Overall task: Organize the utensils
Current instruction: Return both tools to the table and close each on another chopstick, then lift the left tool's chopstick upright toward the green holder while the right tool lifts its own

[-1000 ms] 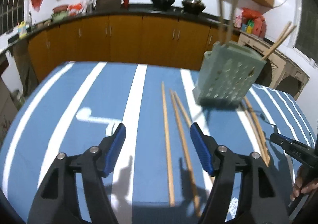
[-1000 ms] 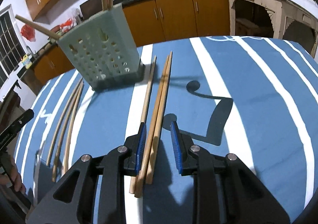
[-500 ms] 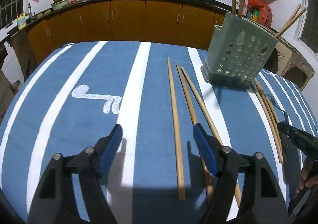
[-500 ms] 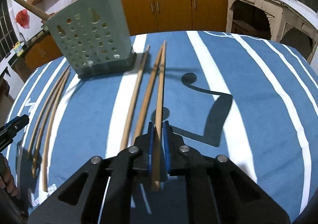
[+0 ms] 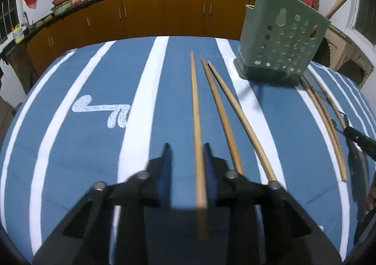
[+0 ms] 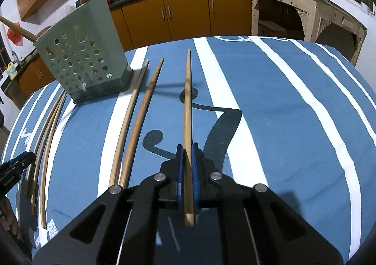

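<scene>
A green perforated utensil holder (image 5: 280,37) stands on the blue striped tablecloth, with several chopsticks upright in it; it also shows in the right wrist view (image 6: 83,53). My left gripper (image 5: 185,159) is partly closed around a wooden chopstick (image 5: 196,109) that lies on the cloth, with a gap still showing on its left side. Two more chopsticks (image 5: 223,112) lie to its right. My right gripper (image 6: 186,161) is shut on a chopstick (image 6: 187,105) and holds it above the cloth. Two chopsticks (image 6: 138,114) lie left of it.
More chopsticks (image 5: 324,121) lie on the cloth beyond the holder, also seen in the right wrist view (image 6: 47,133). Kitchen cabinets (image 5: 164,13) and a counter with woks run behind the table. A wooden side cabinet (image 6: 303,13) stands at the right.
My left gripper has narrowed around the leftmost chopstick. My right gripper has closed on a chopstick and lifted it clear of the other two.
</scene>
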Available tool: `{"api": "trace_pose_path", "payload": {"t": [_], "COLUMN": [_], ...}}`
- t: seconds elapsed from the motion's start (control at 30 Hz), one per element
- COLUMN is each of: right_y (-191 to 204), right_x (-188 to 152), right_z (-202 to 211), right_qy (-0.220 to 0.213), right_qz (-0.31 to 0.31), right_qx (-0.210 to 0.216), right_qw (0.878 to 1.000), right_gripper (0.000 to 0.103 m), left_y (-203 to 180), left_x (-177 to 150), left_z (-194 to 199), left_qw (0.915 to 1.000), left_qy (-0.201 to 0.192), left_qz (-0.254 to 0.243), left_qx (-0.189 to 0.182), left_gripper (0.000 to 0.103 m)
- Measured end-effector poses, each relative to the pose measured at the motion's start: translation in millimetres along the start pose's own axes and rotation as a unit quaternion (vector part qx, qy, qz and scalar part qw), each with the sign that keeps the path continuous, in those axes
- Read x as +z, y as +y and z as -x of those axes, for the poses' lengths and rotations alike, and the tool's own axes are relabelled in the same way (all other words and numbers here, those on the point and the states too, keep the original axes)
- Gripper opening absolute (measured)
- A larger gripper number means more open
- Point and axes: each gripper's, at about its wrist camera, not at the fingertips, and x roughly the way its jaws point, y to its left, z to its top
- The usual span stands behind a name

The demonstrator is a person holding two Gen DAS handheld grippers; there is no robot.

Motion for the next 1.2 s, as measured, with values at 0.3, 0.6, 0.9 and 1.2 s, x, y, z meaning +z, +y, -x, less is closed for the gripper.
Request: {"api": "trace_pose_path", "payload": {"t": [0.3, 0.6, 0.9, 1.2], "right_y": [-1.9, 2.0, 1.8, 0.3], "right_x": [-0.4, -5.1, -11.7, -15.4], "right_z": [-0.1, 4.2, 9.7, 12.7], "right_qy": [0.001, 0.003, 0.007, 0.006], "right_qz": [-0.006, 0.019, 0.028, 0.024], "right_qx": [0.008, -0.003, -0.001, 0.004], "right_qw": [1.0, 1.0, 1.0, 1.0], "right_gripper": [0.008, 0.008, 0.008, 0.008], "left_y": [26.6, 19.3, 19.8, 10.2], "left_x": [7.1, 5.5, 1.0, -6.3], "left_z": [-3.7, -3.6, 0.4, 4.8], "left_qw": [0.9996, 0.9999, 0.9999, 0.9996], "left_qy": [-0.001, 0.001, 0.006, 0.004], "left_qz": [0.024, -0.003, -0.012, -0.018], "left_qx": [0.012, 0.01, -0.009, -0.022], "left_gripper": [0.012, 0.021, 0.021, 0.022]}}
